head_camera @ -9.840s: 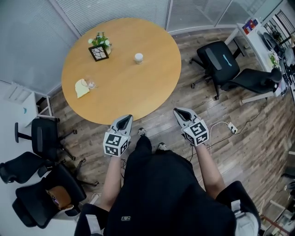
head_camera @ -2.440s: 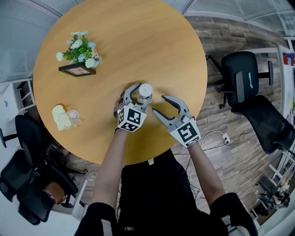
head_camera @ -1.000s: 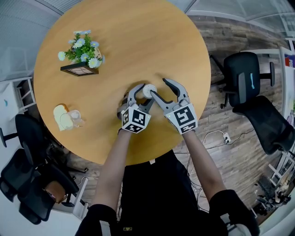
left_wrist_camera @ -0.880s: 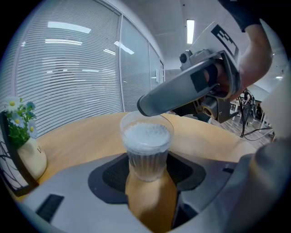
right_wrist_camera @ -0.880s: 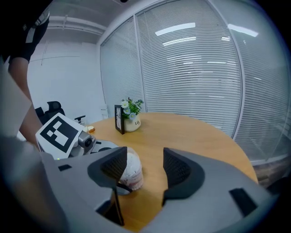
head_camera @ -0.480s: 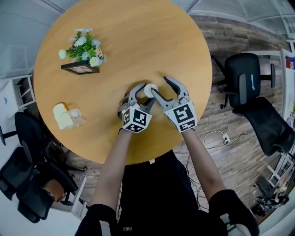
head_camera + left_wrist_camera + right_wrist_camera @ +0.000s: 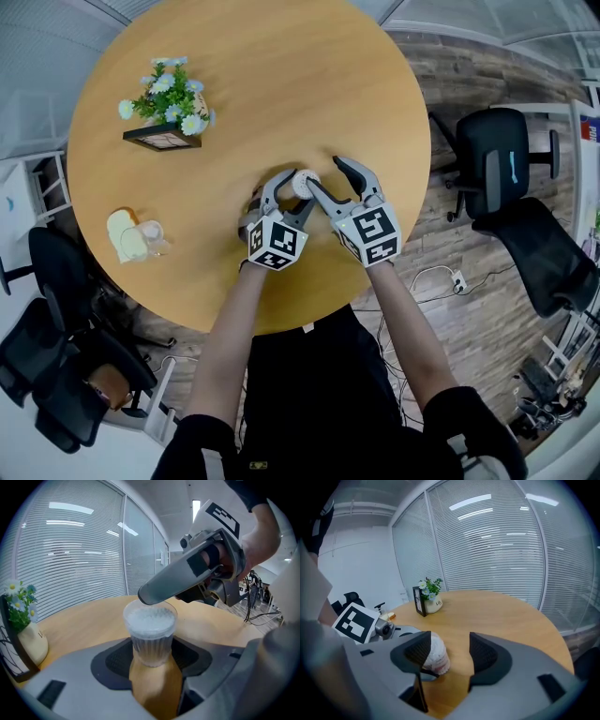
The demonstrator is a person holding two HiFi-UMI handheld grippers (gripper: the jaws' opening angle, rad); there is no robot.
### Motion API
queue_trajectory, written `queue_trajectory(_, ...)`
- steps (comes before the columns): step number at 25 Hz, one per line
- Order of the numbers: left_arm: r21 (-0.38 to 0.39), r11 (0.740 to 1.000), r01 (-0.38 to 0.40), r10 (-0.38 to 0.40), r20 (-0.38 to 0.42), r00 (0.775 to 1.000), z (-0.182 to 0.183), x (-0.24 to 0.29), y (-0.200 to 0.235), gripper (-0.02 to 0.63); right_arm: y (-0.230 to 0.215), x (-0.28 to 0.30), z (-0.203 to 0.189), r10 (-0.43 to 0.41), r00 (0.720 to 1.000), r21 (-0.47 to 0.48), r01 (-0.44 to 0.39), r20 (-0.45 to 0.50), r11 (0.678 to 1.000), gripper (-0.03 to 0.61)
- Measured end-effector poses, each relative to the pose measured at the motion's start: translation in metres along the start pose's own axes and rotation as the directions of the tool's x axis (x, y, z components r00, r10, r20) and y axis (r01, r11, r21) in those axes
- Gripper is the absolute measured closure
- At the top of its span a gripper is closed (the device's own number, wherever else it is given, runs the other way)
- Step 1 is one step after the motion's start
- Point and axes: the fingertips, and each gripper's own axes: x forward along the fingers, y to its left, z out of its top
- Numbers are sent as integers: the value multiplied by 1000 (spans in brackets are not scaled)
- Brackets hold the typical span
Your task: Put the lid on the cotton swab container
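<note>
A round wooden tabletop fills the middle of the room. Near its far left edge stands a small pot of white and blue flowers, with a dark picture frame just beside it. A yellow cloth-like item lies close to the left rim. Black office chairs stand on the wood floor, two on the right and others on the left. Blinds cover the glass walls.
</note>
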Motion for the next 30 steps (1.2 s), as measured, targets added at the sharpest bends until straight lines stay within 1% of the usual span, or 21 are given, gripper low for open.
queue_trajectory(4,0,1000,2,-2,-1,1000,0,0,0,359,-2,0,0,0,1000,14,0,-5,1000,337)
queue_trajectory(10,-6,1000,-5,5,-2,1000,-1,1,2,365,-2,6,8,-4,1000,-52,3,-21,999,339)
queue_trajectory(18,8,1000,-7,7,-25,1000,-2,2,0,365,-3,-2,1,-31,998,-76,27,-50,997,345)
queue_trajectory(24,10,1000,-6,7,-27,1000,-1,3,0,365,-6,3,-3,-11,999,-35,9,-51,999,348)
queue_trajectory(27,11,1000,-7,7,-28,1000,-1,2,-1,365,-7,3,-4,-2,1000,0,2,-31,1000,348)
queue_trajectory(30,11,1000,-7,7,-29,1000,-1,3,0,365,-7,3,-4,6,1000,6,-6,-17,1000,348)
